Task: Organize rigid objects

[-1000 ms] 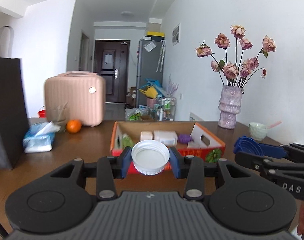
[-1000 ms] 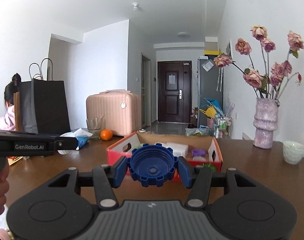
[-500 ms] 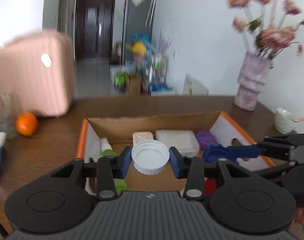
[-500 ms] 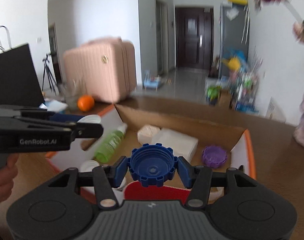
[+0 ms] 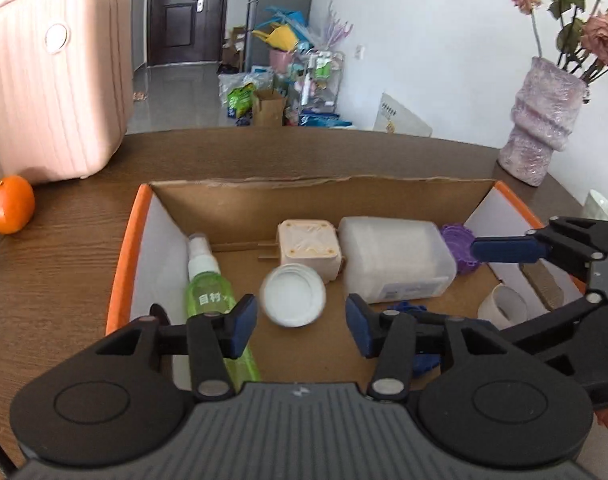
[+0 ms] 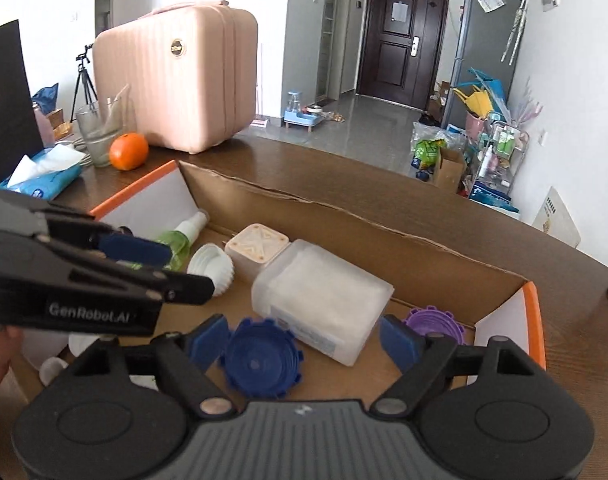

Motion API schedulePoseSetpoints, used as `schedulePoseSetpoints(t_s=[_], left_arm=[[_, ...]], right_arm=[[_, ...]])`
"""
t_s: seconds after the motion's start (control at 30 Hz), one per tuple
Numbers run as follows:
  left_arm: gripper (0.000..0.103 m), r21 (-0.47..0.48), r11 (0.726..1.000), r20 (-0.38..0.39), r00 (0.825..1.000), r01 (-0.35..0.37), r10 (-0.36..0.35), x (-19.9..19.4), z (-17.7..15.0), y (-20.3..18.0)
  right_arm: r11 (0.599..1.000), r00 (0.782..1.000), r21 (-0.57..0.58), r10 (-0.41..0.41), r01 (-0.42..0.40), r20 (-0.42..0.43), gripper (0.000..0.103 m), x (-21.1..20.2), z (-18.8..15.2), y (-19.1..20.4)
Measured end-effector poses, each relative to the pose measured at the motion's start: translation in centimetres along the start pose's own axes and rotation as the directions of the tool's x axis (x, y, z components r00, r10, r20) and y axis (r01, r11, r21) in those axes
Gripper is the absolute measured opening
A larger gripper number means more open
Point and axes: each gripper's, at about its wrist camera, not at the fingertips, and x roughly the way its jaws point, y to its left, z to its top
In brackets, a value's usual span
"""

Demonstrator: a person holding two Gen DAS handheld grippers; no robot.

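An open cardboard box [image 5: 124, 248] with orange edges sits on the brown table. My left gripper [image 5: 301, 328] hovers over the box with its jaws opening. A white cap [image 5: 294, 294], blurred, is between the pads, touching neither. My right gripper [image 6: 304, 342] is opening too. A blue ribbed cap [image 6: 262, 360] sits low in the box beside its left pad, clear of the right pad. Also in the box are a green spray bottle [image 5: 208, 292], a beige square block [image 5: 308, 248], a translucent case [image 5: 396, 260] and a purple cap [image 5: 458, 244]. A right gripper finger [image 5: 504, 250] reaches in from the right.
A pink suitcase [image 6: 176, 76], an orange [image 6: 129, 151], a glass [image 6: 96, 136] and a tissue pack [image 6: 44, 172] stand left of the box [image 6: 534, 320]. A pale purple vase [image 5: 540, 120] stands at the back right. A tape roll [image 5: 504, 306] lies in the box's right end.
Both grippers moved forward and tipped down over the box. Both sets of jaws spread, and the white cap and the blue cap came free of the pads.
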Motion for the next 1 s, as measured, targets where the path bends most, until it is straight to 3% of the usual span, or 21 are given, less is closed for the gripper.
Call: schedulePoseSetpoints(t_s=[0.17, 0.3, 0.4, 0.57, 0.73, 0.87, 0.93, 1.0], left_arm=[[0.052, -0.003, 0.999, 0.029, 0.999, -0.037, 0.037, -2.0, 0.3, -0.1], [0.06, 0.014, 0.996, 0.087, 0.993, -0.085, 0.084, -5.9, 0.5, -0.4], [0.061, 0.025, 0.994, 0.116, 0.988, -0.106, 0.103, -9.1, 0.5, -0.7], [0.073, 0.03, 0.99, 0.203, 0.97, -0.14, 0.131, -15.4, -0.5, -1.7], [0.099, 0.008, 0.985, 0.335, 0.929, -0.17, 0.158, -21.8, -3.4, -3.1], [0.103, -0.008, 0.987, 0.427, 0.893, -0.157, 0.146, -26.2, -6.2, -3.9], [0.103, -0.001, 0.991, 0.494, 0.861, -0.137, 0.12, -28.0, -8.0, -4.2], [0.103, 0.008, 0.992, 0.542, 0.834, -0.123, 0.099, -29.2, -9.6, -4.5]], right_arm=[[1.0, 1.0, -0.001, -0.016, 0.016, 0.003, 0.082, -0.6, -0.2, 0.2], [0.999, 0.999, 0.005, -0.042, 0.042, 0.007, 0.083, -2.7, -0.4, 0.0], [0.997, 0.997, 0.007, -0.074, 0.074, 0.027, 0.083, -5.7, -0.2, -0.3], [0.993, 0.988, 0.044, -0.116, 0.112, 0.1, 0.086, -12.5, -0.3, -0.5], [0.989, 0.973, 0.087, -0.137, 0.122, 0.187, 0.092, -19.2, -1.8, 0.3], [0.983, 0.955, 0.136, -0.152, 0.12, 0.255, 0.095, -22.9, -4.5, 1.5], [0.978, 0.934, 0.175, -0.168, 0.116, 0.317, 0.095, -24.5, -6.3, 2.3], [0.968, 0.893, 0.23, -0.188, 0.099, 0.409, 0.103, -26.1, -8.5, 3.1]])
